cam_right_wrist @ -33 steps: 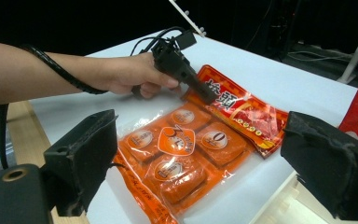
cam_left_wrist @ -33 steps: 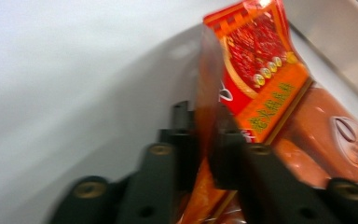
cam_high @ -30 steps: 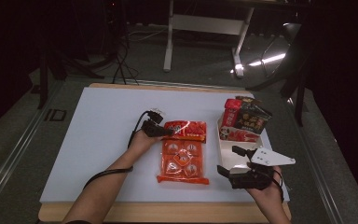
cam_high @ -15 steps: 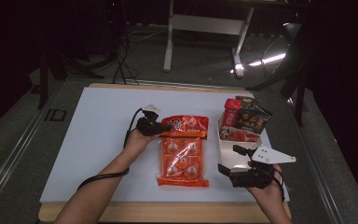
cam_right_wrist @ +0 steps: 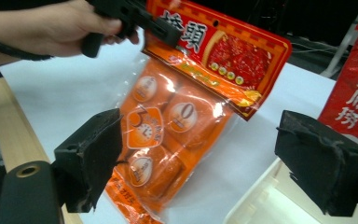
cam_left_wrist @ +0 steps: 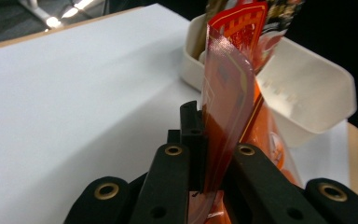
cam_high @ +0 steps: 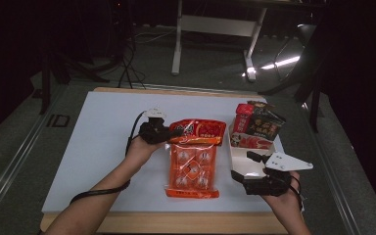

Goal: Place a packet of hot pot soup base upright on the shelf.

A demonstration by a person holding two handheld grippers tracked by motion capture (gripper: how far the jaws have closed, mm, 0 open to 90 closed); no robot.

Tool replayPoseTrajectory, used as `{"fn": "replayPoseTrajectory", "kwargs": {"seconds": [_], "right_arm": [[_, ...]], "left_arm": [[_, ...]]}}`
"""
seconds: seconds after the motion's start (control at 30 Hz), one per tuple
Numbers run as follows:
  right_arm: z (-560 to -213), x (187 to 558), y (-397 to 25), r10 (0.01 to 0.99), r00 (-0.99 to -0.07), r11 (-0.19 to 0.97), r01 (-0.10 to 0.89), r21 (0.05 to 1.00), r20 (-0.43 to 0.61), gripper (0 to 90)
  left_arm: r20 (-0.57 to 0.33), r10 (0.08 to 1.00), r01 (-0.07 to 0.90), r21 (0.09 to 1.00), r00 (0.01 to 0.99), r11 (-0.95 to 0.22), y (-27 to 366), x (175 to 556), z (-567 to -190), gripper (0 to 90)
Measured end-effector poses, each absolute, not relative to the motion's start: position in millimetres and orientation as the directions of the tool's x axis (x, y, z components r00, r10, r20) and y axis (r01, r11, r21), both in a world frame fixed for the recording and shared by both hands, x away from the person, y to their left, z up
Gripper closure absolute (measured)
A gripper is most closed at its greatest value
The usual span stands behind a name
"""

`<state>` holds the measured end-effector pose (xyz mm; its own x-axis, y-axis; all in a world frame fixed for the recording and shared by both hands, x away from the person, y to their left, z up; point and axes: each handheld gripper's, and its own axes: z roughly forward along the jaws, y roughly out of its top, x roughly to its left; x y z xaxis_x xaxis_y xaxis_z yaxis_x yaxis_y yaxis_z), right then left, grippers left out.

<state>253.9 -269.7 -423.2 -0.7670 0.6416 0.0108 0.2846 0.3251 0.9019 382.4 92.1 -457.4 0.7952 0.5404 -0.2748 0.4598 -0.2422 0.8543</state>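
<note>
An orange snack bag (cam_high: pixel 193 166) with a red header lies mid-table, its top end raised off the white surface. My left gripper (cam_high: pixel 172 133) is shut on the header's left edge; in the left gripper view the jaws (cam_left_wrist: pixel 205 172) pinch the thin film of the bag (cam_left_wrist: pixel 228 93). My right gripper (cam_high: pixel 248 172) stands open at the white tray's near-left corner, to the right of the bag. Its pads (cam_right_wrist: pixel 91 158) frame the bag (cam_right_wrist: pixel 182 116), and the left gripper (cam_right_wrist: pixel 135 16) shows at the top of that view.
A white tray (cam_high: pixel 238 169) at the right holds red and dark snack packets (cam_high: pixel 257 126) at its far end. A red packet (cam_right_wrist: pixel 354 93) stands close to the right gripper. The white mat's left half (cam_high: pixel 93 147) is bare; the table's wooden edge runs along the front.
The left gripper has raised the bag's header end off the table and drawn it slightly left. The right gripper has hardly moved.
</note>
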Motion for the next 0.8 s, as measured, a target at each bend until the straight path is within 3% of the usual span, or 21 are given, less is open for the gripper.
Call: {"fn": "replayPoseTrajectory", "kwargs": {"seconds": [0.47,0.8], "right_arm": [[-416,267,-273,0.682,-0.732,0.298,0.273,0.915,-0.004,13.8],[-412,281,-261,0.643,-0.766,0.304,0.246,0.921,-0.008,14.9]], "left_arm": [[-0.224,0.476,0.36,0.908,0.85,-0.215,90,346,-436,90.0],[-0.165,0.41,0.27,0.939,0.897,-0.212,92,314,-425,90.0]]}}
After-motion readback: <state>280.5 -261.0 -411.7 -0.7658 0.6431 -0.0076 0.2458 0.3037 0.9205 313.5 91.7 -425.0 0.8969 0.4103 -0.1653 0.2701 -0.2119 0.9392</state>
